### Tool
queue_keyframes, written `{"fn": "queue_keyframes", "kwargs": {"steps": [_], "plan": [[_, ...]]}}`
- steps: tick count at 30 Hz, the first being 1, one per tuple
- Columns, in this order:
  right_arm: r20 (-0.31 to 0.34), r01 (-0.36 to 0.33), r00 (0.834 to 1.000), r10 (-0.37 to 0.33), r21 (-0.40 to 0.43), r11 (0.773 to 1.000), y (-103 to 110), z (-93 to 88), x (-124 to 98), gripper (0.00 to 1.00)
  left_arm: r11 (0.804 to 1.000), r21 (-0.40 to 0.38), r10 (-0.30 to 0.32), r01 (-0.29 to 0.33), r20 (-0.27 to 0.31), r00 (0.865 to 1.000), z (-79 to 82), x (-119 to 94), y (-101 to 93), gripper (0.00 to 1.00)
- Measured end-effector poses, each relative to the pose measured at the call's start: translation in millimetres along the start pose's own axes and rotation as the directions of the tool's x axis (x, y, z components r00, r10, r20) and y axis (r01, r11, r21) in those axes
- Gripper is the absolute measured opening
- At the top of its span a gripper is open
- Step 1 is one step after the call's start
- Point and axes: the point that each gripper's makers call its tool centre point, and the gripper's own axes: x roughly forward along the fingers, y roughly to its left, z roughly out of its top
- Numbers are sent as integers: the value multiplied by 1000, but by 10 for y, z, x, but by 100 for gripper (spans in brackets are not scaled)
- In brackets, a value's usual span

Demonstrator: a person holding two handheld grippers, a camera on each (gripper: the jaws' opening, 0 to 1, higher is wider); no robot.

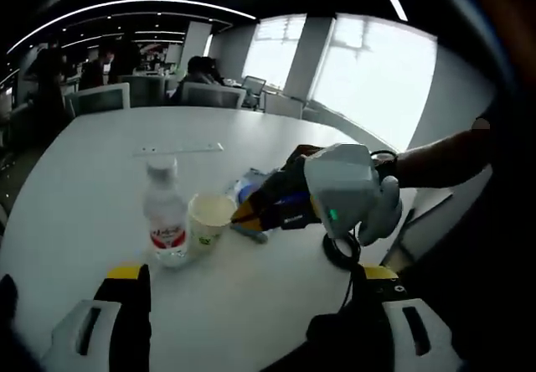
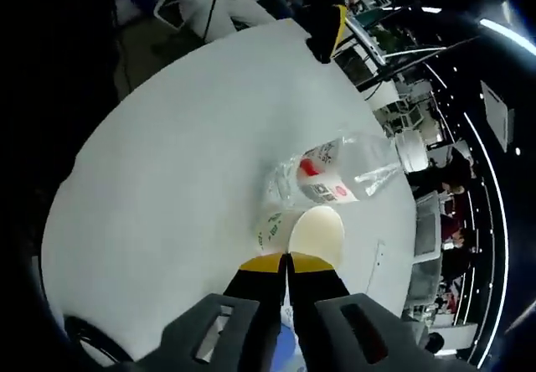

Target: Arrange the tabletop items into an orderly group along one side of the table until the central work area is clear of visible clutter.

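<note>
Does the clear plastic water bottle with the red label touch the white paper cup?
Touching. In the left gripper view the clear plastic water bottle stands against the white paper cup with no gap between them.

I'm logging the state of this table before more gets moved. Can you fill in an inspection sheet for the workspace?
Surface: round white table, mostly bare.
Job's things: upright water bottle beside a paper cup, close together; a blue-and-white item behind the cup, unclear what.
Clutter: flat white strip lying farther back.
Grippers: right gripper shut, its fingers at the cup's rim; left gripper open, holding nothing.
Cables: black cable coiled on the table under the right gripper.
Surroundings: office chairs, seated people, bright windows.
</note>
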Motion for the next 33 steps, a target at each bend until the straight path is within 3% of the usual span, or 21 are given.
{"fn": "queue_keyframes", "kwargs": {"steps": [4,6,9,16,21,27,31,33], "plan": [[2,3,1000,-3,-20,1000,3,17,6,0,1000,-4,0,0,-4,1000,-21,-6,3,100],[34,-11,999,10,13,1000,19,75,-1,0,1000,-5,1,-1,-5,1000,-21,-4,-3,100],[29,-9,1000,10,-26,1000,33,90,0,0,1000,-7,-2,2,-7,1000,-24,3,-25,100],[42,-5,999,4,7,1000,-8,145,-42,0,1000,-12,-2,2,-4,1000,-31,14,-22,100],[40,-1,999,1,16,1000,-12,139,-23,7,1000,-11,-6,5,-7,1000,-37,20,-25,100],[66,27,997,-36,124,992,-105,145,-107,14,1000,-11,-4,4,-4,1000,-30,22,-16,100],[61,57,995,-76,263,963,-169,80,-221,23,1000,-9,8,-8,-2,1000,-19,21,2,100],[56,60,995,-84,343,938,-169,32,-282,26,1000,-6,15,-15,2,1000,-6,27,10,100]]}}
